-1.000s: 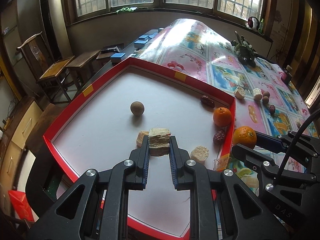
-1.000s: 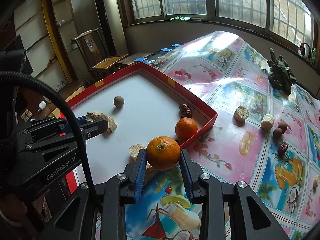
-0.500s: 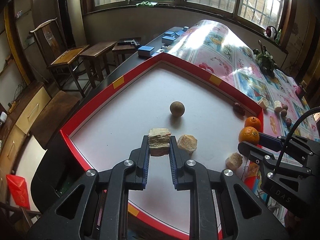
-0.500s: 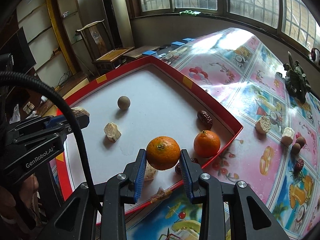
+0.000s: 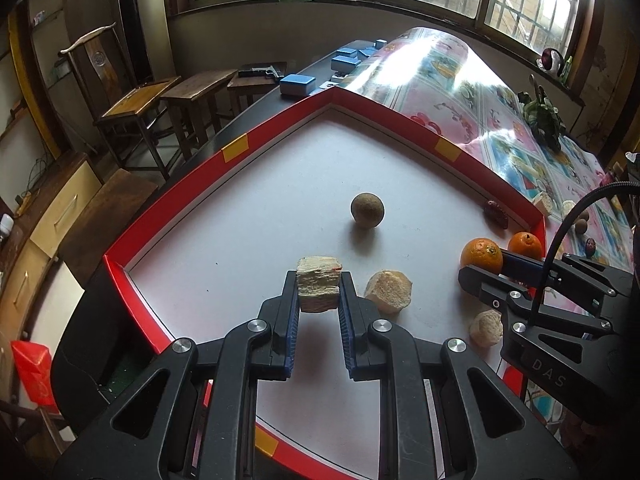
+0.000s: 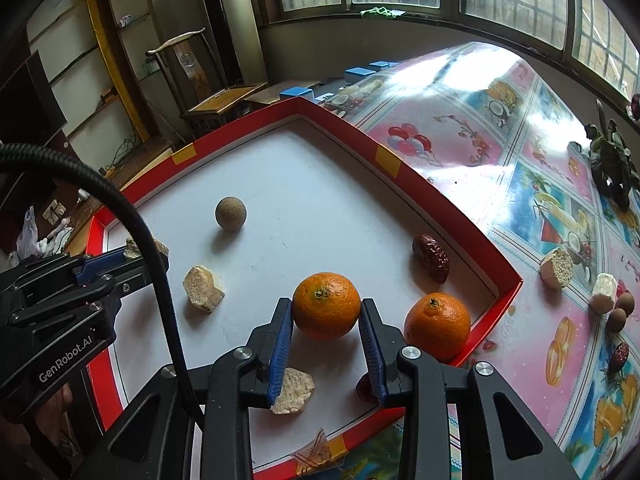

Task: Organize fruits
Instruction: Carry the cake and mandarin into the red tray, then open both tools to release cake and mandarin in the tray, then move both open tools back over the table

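Note:
My left gripper (image 5: 319,280) is shut on a pale, layered fruit chunk (image 5: 319,289), held above the white floor of the red-walled tray (image 5: 168,216). My right gripper (image 6: 325,306) is shut on an orange (image 6: 326,305) over the tray's near right part; the same orange (image 5: 481,255) shows at the right of the left wrist view. In the tray lie a second orange (image 6: 437,326), a brown round fruit (image 6: 231,213), a dried red date (image 6: 431,258) and two beige chunks (image 6: 202,289) (image 6: 292,396). Another dark date (image 6: 363,388) is half hidden behind my right finger.
Right of the tray, on the fruit-print tablecloth (image 6: 532,152), lie beige chunks (image 6: 557,268), small brown fruits (image 6: 622,308) and a date (image 6: 619,356). A dark plant ornament (image 6: 612,164) stands far right. Blue boxes (image 5: 298,85) sit beyond the tray; wooden chair and stools (image 5: 160,104) left.
Both grippers moved left and down, further over the tray, each keeping its load. The held orange went from over the tray's edge to over its floor beside the other orange.

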Available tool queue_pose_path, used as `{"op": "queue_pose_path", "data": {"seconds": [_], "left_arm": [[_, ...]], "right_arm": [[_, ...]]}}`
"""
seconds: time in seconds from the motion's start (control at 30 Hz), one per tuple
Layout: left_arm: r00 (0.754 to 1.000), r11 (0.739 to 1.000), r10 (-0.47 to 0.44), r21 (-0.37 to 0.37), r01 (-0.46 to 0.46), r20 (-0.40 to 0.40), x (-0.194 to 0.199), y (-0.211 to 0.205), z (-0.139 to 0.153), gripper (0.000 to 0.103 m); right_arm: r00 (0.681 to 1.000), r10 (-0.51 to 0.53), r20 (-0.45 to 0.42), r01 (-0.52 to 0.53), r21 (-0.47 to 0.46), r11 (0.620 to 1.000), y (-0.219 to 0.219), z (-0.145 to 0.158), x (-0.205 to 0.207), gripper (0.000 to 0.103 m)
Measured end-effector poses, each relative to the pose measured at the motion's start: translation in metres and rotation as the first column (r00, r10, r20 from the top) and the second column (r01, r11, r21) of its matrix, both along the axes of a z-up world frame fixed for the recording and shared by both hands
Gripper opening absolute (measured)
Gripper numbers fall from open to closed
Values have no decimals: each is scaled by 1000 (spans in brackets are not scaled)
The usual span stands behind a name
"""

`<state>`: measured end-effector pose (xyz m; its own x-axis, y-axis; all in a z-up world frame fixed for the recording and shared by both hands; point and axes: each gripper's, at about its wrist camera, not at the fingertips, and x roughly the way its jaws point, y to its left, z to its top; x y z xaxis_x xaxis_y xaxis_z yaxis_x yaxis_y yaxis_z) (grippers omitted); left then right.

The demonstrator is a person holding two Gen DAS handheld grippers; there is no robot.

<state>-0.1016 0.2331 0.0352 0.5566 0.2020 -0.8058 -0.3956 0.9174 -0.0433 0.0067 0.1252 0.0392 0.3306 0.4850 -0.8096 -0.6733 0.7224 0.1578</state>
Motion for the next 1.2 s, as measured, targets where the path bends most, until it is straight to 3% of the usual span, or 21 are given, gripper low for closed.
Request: {"op": "queue_pose_path", "data": {"seconds": [0.17,0.33,0.53,0.57,0.6,0.67,0.9,1.2], "left_arm": [[1000,1000,13,-15,-14,-17,2,2,-5,17],[999,999,30,-22,-31,-38,3,1,-8,21],[998,999,35,-12,-36,-42,1,-2,-8,23],[999,999,35,-9,-35,-40,0,-3,-6,31],[999,999,35,-7,-36,-33,-1,-5,-5,46],[999,999,42,-4,-42,-3,-4,-6,1,58],[999,999,29,46,-30,32,-7,-21,17,58],[996,996,-61,63,57,61,-1,-62,28,58]], "right_arm": [[1000,-1,-9,1,3,1000,1,-2,1,32],[1000,-3,-29,3,22,1000,-2,-2,1,41],[1000,-2,-22,3,25,1000,-8,3,-6,42],[1000,-5,-22,5,26,1000,-10,4,-7,42],[1000,-7,-21,8,28,1000,-12,5,-8,42],[1000,-12,-13,12,35,999,-17,9,-12,42],[999,-45,23,43,61,997,-40,23,-22,45],[995,-94,21,92,68,993,-79,28,-27,46]]}}
